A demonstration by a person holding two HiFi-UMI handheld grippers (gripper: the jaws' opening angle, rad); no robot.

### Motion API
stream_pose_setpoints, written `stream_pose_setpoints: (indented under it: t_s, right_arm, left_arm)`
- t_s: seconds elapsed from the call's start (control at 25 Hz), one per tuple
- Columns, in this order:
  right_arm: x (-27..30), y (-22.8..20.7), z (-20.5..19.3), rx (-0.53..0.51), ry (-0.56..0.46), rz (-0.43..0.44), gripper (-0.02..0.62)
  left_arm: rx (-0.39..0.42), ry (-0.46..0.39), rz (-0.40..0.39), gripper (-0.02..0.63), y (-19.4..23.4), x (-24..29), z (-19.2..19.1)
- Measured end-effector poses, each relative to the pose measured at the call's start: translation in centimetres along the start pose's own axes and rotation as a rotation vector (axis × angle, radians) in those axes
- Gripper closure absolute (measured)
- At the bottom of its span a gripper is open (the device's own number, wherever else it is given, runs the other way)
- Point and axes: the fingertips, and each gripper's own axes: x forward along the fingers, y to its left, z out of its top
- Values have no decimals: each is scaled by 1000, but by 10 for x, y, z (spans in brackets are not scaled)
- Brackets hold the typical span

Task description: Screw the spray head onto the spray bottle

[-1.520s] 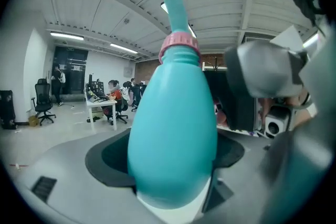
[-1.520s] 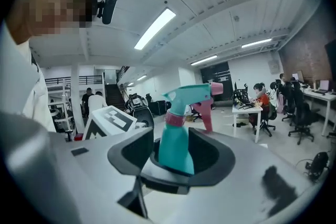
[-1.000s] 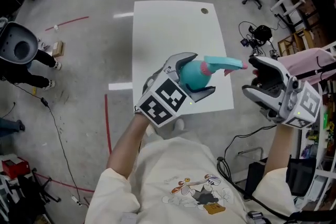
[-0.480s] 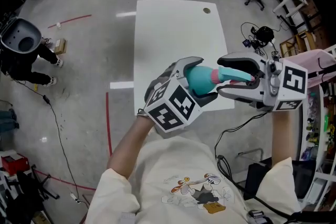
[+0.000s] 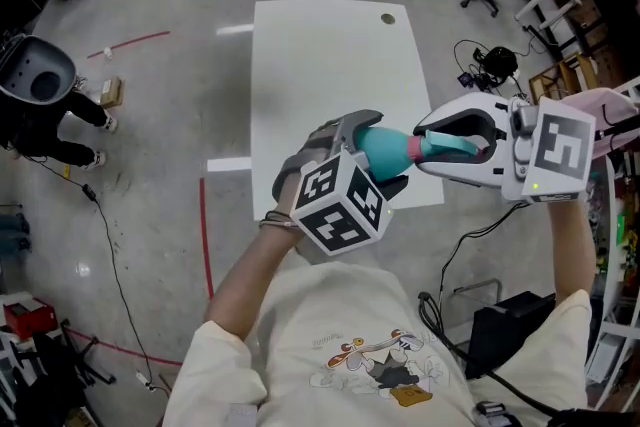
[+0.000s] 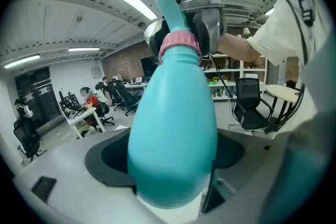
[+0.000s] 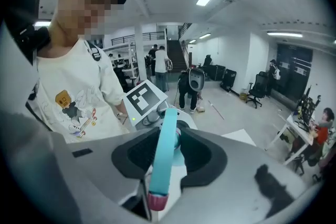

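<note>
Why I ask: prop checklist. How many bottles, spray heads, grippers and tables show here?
bottle: 1
spray head: 1
grippers: 2, left gripper and right gripper
table: 1
total: 5

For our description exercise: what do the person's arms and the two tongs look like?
Both the left tongs and right tongs are pale grey shells with dark inner pads, each carrying a white cube of black square markers. The person wears cream short sleeves.
</note>
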Motion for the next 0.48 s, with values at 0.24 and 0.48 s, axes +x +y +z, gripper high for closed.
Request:
stream_pose_setpoints:
  t_s: [0.24,0.48]
  right_arm:
    - [1,9,-19,-138,241,15,466]
    - [5,12,-30,-241,388,42,466]
  left_arm:
    - [6,59,-61,187,-11,10,-4]
    - [-5,75,-51,187,-16,18,-8]
